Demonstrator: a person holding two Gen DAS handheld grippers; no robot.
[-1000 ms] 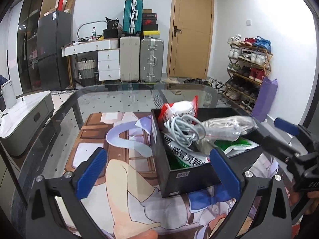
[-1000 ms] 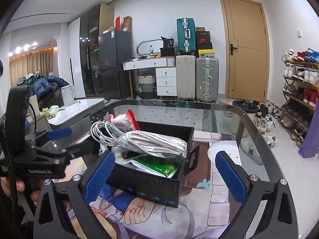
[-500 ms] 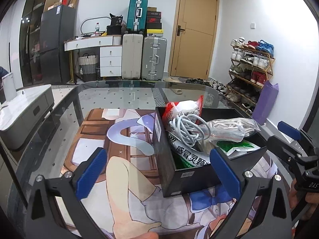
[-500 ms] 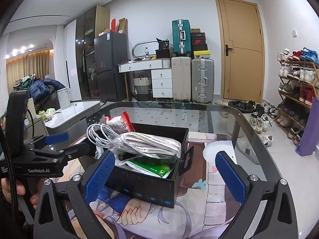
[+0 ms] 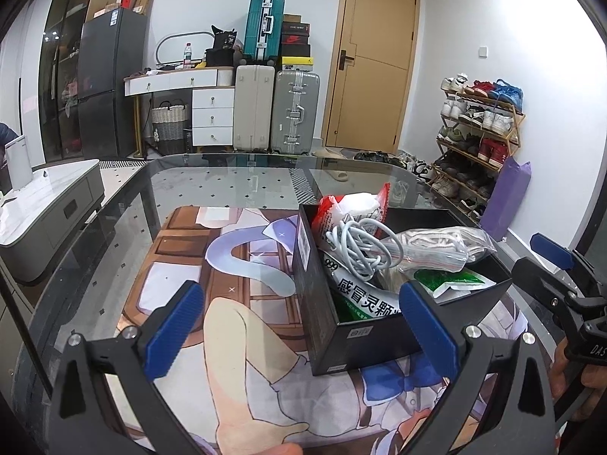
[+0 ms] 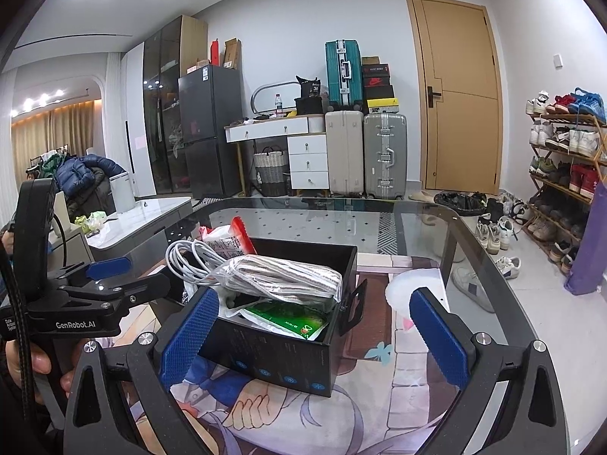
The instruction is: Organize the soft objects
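Since a second ago both grippers have drawn back and risen a little from the black box (image 5: 341,326), so it sits lower and slightly farther off in each view. The left gripper (image 5: 299,326) is spread wide and holds nothing; the right gripper (image 6: 313,335) is spread wide too, also empty.

The box stands on the printed mat (image 5: 235,326) that covers part of the glass table (image 5: 227,185). It is heaped above its rim with a coiled white cable (image 5: 360,246), a clear bag of striped cloth (image 6: 288,278), a red-and-white packet (image 5: 353,208) at the far end and a green packet (image 6: 288,320) lower down.

The left wrist view alone shows the box's short end with its small white label, and a green-and-white pouch with large dark characters (image 5: 364,299) inside. It also catches the right gripper at its right edge, fingers apart.

The right wrist view alone shows the box's long side with a row of blue round marks and an open flap (image 6: 354,307) at its right corner. It shows the left gripper at the left edge with the hand (image 6: 34,360) around its grip
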